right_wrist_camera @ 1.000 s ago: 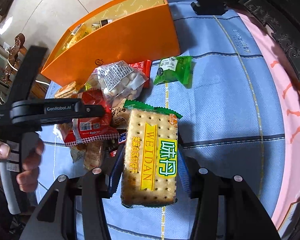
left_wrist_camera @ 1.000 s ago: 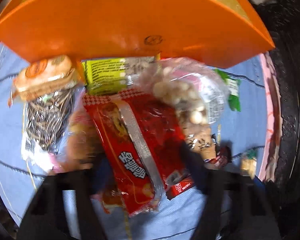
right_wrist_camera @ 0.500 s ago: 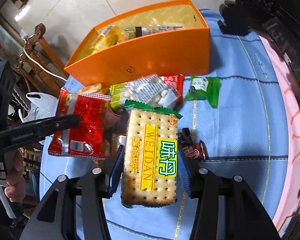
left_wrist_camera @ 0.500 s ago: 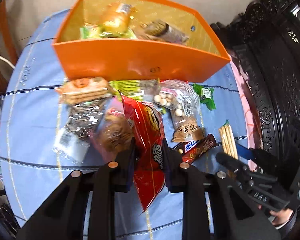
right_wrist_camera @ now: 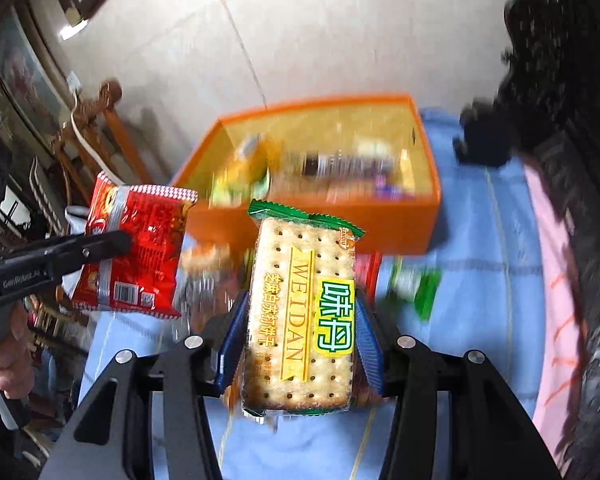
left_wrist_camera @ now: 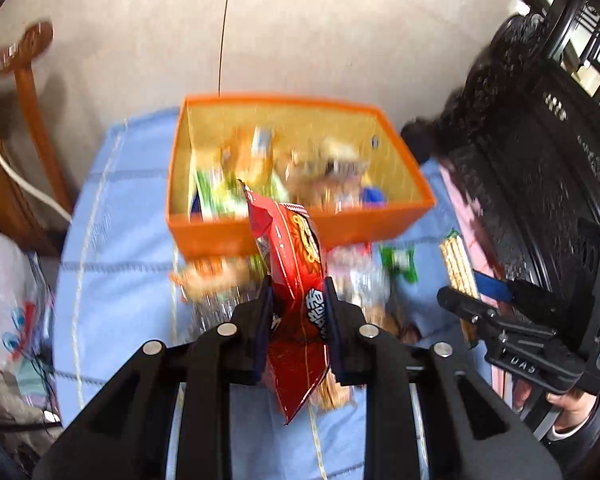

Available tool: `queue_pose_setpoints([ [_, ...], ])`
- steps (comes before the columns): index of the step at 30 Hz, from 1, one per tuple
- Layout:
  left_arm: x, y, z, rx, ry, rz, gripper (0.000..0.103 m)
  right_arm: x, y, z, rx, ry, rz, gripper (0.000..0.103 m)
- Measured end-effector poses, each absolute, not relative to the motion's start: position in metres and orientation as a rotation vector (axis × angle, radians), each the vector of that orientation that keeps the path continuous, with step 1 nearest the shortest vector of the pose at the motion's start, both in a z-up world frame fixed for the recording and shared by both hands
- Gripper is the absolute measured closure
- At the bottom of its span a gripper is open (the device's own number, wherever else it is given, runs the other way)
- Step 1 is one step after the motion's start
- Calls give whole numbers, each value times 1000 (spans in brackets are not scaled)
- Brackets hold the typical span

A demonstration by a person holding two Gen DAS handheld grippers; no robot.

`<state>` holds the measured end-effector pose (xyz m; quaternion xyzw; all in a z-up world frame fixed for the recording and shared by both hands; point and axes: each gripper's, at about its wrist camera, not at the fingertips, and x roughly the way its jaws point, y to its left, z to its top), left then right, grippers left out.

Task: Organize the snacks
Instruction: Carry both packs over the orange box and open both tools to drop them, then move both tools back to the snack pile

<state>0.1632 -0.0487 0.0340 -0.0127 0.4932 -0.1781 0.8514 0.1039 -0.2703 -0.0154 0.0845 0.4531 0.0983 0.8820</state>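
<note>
Left gripper (left_wrist_camera: 297,312): jaws pressed together on a red snack bag (left_wrist_camera: 296,300), pinching it edge-on, the bag lifted clear of the blue tablecloth (left_wrist_camera: 112,248) and its top corner reaching up in front of the near wall of the orange box (left_wrist_camera: 300,236).
Red snack bag, seen from the right wrist: hangs flat-faced to the left of the orange box (right_wrist_camera: 396,232), its barcode at the lower edge, with the left gripper's (right_wrist_camera: 118,242) black finger across it.
Right gripper (right_wrist_camera: 300,344): blue pads clamped on both long sides of a cracker pack (right_wrist_camera: 300,312), which is held up off the cloth with its green-trimmed end toward the orange box.
Orange box: open at the top, standing on the tablecloth, several wrapped snacks lying inside; they are too blurred to name.
Loose snacks: a small heap on the cloth just in front of the orange box, among them a green packet (right_wrist_camera: 414,284) to the right of the heap.
Person: a hand (left_wrist_camera: 572,408) grips the right tool's handle, well right of the orange box; another hand (right_wrist_camera: 10,356) holds the left tool.
Surroundings: carved dark furniture (left_wrist_camera: 540,160) right of the box, a wooden chair (left_wrist_camera: 16,136) to its left.
</note>
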Motion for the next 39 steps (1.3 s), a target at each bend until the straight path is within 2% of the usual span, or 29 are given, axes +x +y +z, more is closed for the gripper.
queue_pose_setpoints([
  [10, 241, -65, 49, 9, 977, -329, 81, 187, -275, 8, 177, 846, 162, 53],
  [24, 318, -78, -2, 47, 1023, -242, 78, 254, -280, -62, 182, 946, 31, 52],
  [25, 320, -80, -4, 65, 1006, -226, 75, 256, -283, -68, 192, 950, 4, 51],
  [26, 320, -81, -5, 80, 996, -207, 70, 257, -285, -70, 193, 955, -13, 43],
  [27, 321, -82, -7, 97, 996, -177, 41, 256, -287, -71, 198, 959, -26, 33],
  [28, 319, -81, -9, 121, 990, -124, 13, 251, -291, -71, 218, 944, -44, 28],
  [29, 316, -78, -8, 144, 959, -76, 11, 247, -294, -69, 232, 931, -53, 23],
  [34, 297, -61, -2, 164, 939, -58, 11, 212, -300, -62, 234, 916, -40, 21],
  [36, 287, -55, 2, 168, 936, -50, 10, 189, -299, -60, 225, 908, -38, 14],
  [39, 264, -39, 2, 146, 960, -55, 10, 156, -298, -66, 227, 928, -20, 11],
])
